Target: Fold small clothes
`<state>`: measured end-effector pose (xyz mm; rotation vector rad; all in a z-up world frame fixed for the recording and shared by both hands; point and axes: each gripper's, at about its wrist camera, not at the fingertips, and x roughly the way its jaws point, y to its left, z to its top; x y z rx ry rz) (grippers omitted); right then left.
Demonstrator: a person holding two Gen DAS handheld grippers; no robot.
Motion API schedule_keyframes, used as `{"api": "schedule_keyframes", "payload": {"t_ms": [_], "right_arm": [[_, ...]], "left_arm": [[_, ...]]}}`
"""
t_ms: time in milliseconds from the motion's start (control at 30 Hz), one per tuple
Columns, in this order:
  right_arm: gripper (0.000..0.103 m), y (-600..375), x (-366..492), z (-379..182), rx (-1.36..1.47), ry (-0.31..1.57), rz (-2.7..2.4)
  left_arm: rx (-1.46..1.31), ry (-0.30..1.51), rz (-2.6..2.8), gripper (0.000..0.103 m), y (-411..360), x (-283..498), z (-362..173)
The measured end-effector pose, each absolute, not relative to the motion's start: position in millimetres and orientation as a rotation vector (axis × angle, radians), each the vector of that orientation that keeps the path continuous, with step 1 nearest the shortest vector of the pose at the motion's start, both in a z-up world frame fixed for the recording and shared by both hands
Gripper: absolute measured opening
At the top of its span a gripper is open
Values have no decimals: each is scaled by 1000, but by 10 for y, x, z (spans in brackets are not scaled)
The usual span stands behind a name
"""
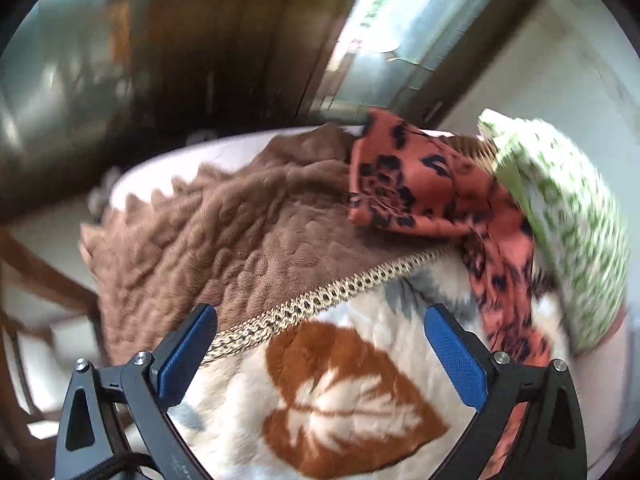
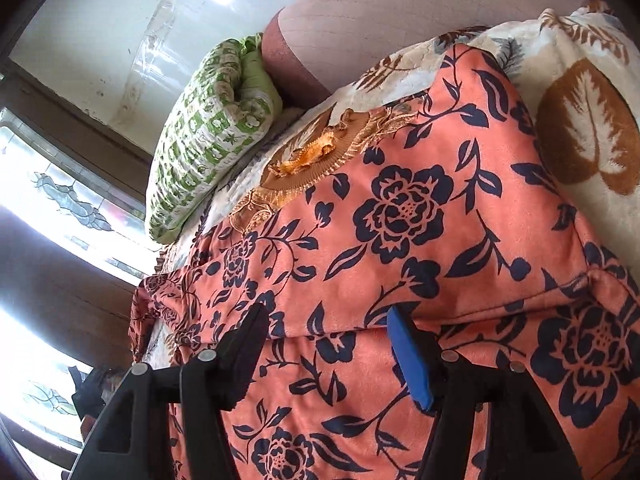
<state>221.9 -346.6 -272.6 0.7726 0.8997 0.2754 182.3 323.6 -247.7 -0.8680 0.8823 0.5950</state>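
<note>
I take the cream blanket with the brown leaf print (image 1: 344,408) as my landmark, since it covers the bed under everything else

My left gripper (image 1: 320,354) hangs over that blanket with its jaws wide apart and nothing between them; its blue pads (image 1: 456,360) frame a large brown leaf. The picture from this wrist is smeared, so finer detail is hard to read. Beyond the gripper, a brown plush throw (image 1: 224,232) lies over the far part of the blanket, and a braided gold trim (image 1: 320,300) runs along the line where the two meet

The thing I am folding, the orange garment with dark flowers (image 2: 400,240), lies spread on the blanket. From the left wrist I see it as a crumpled strip at the blanket's right side, trailing down beside a green-and-white patterned pillow (image 1: 560,220). From the right wrist it fills most of the view, with a fold ridge running across it

My right gripper (image 2: 326,350) is low over that garment, its jaws parted to a middling gap, and the ridge of cloth sits between the fingers (image 2: 412,364). I cannot tell whether the pads touch it

The pillow (image 2: 200,140) leans at the blanket's far edge, below a window (image 2: 60,208)
</note>
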Motion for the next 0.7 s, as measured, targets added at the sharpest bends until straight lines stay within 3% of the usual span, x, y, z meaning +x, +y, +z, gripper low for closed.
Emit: {"api": "schedule_keyframes", "payload": {"t_ms": [200,500,600,667,700], "right_arm": [[65,-3544,2263,-2764,788,906,278],[65,-3520,2302,-2797,775,912,266],[66,-3504,2307,-2803,764,911,264],[66,-3496,2312,-2797,758,912,264],[66,-3499,2312,-2797,758,912,265]], "left_arm": [[-1003,779,637,101,3458,2064,-2628],[-941,811,681,101,3563,2519,-2620],[-894,818,694,89,3507,2560,-2549],[-857,820,699,75,3494,2630,-2531],[-841,838,694,53,3494,2690,-2541]]}}
